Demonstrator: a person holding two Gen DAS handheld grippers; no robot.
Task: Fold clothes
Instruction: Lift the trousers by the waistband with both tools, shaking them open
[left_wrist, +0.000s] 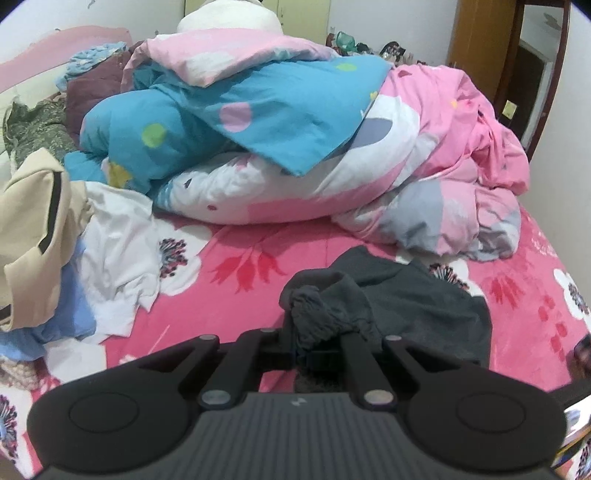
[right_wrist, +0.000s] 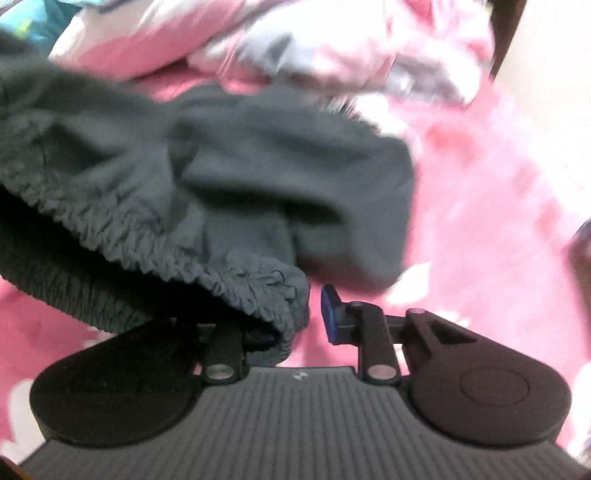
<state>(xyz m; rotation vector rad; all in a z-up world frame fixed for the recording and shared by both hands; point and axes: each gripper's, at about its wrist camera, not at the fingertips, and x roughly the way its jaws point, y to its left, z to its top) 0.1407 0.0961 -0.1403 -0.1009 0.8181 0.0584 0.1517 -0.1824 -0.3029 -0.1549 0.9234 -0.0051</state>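
A dark grey garment (left_wrist: 424, 306) with an elastic waistband lies on the pink floral bedsheet (left_wrist: 229, 295). My left gripper (left_wrist: 317, 343) is shut on a bunched piece of its gathered edge, lifting it off the bed. In the right wrist view the same garment (right_wrist: 258, 166) fills the upper left, blurred. Its ruffled waistband drapes over the left finger of my right gripper (right_wrist: 308, 325) and hides it. The blue pad of the right finger (right_wrist: 330, 314) stands bare, a small gap away from the fabric, so the jaws are narrowly open.
A big heap of pink, white and blue quilts (left_wrist: 295, 129) covers the far half of the bed. At the left lie a white shirt (left_wrist: 114, 251), a beige garment (left_wrist: 33, 229) and a light blue one (left_wrist: 70, 314). A wooden door frame (left_wrist: 480, 37) stands at the far right.
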